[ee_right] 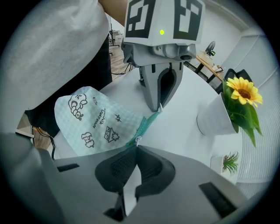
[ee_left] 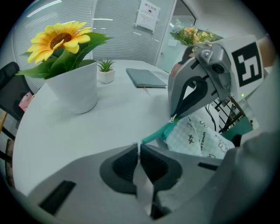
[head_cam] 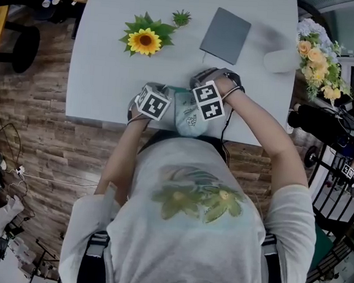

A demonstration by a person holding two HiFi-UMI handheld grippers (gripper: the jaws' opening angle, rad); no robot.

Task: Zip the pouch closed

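Two thin pinches hold the pouch (ee_right: 94, 120) at the worktop (head_cam: 95, 87) edge: left gripper (ee_left: 139, 151) fingers clamp the teal zipper (ee_right: 146, 124) end, right gripper (ee_right: 134, 151) fingers its pull (ee_right: 137, 141). Tension could slip either.

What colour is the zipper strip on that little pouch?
Teal green. The zipper strip edges a pale mint pouch; clearest in the right gripper view.

From your head camera, most of the mint-green checked fabric pouch with dark doodle prints (head_cam: 187, 115) is covered by the marker cubes of your left gripper (ee_left: 139, 149) and right gripper (ee_right: 134, 148), and neither pair of jaws shows there. The tiny white bit each pair pinches along the teal zip band (ee_right: 146, 124) is too small to identify. The white printed paper sheet on the far wall (ee_left: 148, 16) is unreadable.
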